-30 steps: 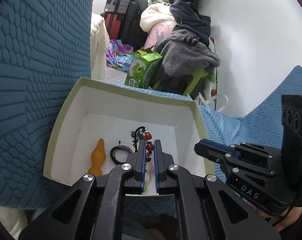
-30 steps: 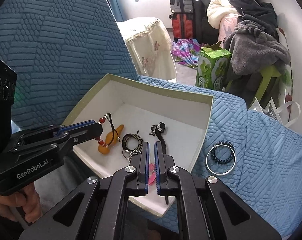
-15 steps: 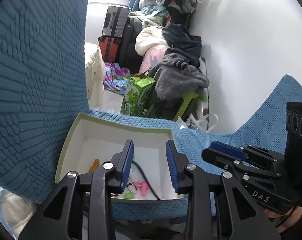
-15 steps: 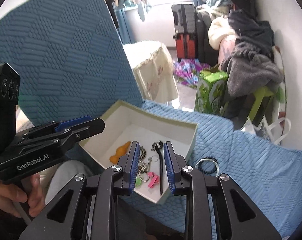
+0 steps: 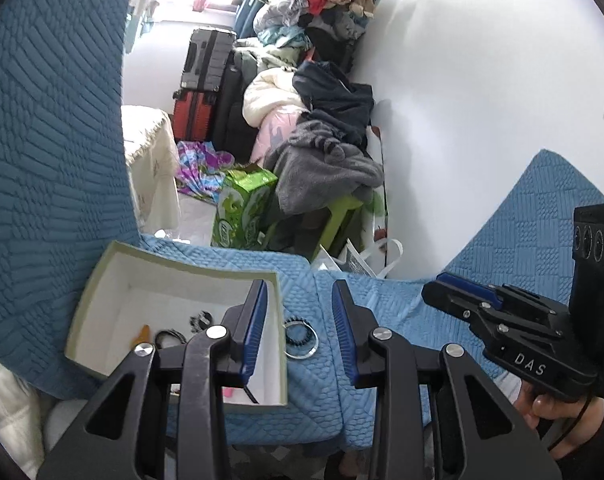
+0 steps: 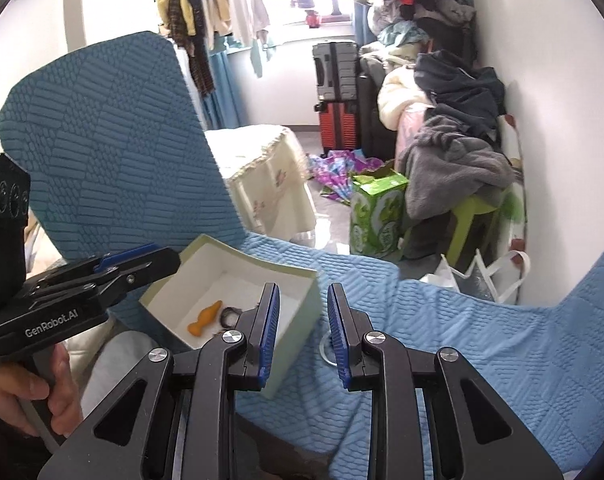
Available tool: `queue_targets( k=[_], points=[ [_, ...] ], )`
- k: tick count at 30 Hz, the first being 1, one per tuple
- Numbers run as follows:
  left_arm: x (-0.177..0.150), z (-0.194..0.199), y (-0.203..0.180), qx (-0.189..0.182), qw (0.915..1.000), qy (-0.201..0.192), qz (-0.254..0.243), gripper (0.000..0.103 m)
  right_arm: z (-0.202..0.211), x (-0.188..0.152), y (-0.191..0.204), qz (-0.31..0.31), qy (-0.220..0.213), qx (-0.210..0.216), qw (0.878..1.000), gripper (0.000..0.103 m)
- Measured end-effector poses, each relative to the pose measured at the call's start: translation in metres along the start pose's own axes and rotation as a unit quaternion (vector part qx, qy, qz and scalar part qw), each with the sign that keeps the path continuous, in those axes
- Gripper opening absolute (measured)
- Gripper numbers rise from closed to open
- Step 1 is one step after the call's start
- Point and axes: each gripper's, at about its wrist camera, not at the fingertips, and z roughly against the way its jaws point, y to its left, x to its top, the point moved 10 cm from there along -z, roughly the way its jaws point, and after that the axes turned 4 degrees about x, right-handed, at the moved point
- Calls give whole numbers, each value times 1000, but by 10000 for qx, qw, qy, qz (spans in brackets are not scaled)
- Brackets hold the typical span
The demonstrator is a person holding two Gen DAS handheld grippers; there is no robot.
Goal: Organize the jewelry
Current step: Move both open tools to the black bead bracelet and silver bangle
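blue quilted cover [image 5: 314, 376] | on it: open box [image 5: 101, 276], bangle [image 5: 300, 336]

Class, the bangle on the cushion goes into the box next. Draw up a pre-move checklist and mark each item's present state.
1. Left gripper open, empty: ok.
2. Right gripper open, empty: ok.
3. Bangle in the box: not ok; it lies on the cushion beside the box.
4. Box open: ok.
5. Floor space free in the box: ok.
6. Bangle and its dark beads joined: cannot tell.
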Motion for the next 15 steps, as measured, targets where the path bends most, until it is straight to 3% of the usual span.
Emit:
queue_targets(
  k=[7, 15],
  points=[
    [-24, -26, -18, 31, 9997, 216, -79, 34, -18, -28, -43, -39, 196, -73, 9998, 23],
    [-53, -49, -16, 141, 9989, 432, -118, 34, -91, -67, -81, -56, 692, 216, 9974, 23]
  ],
)
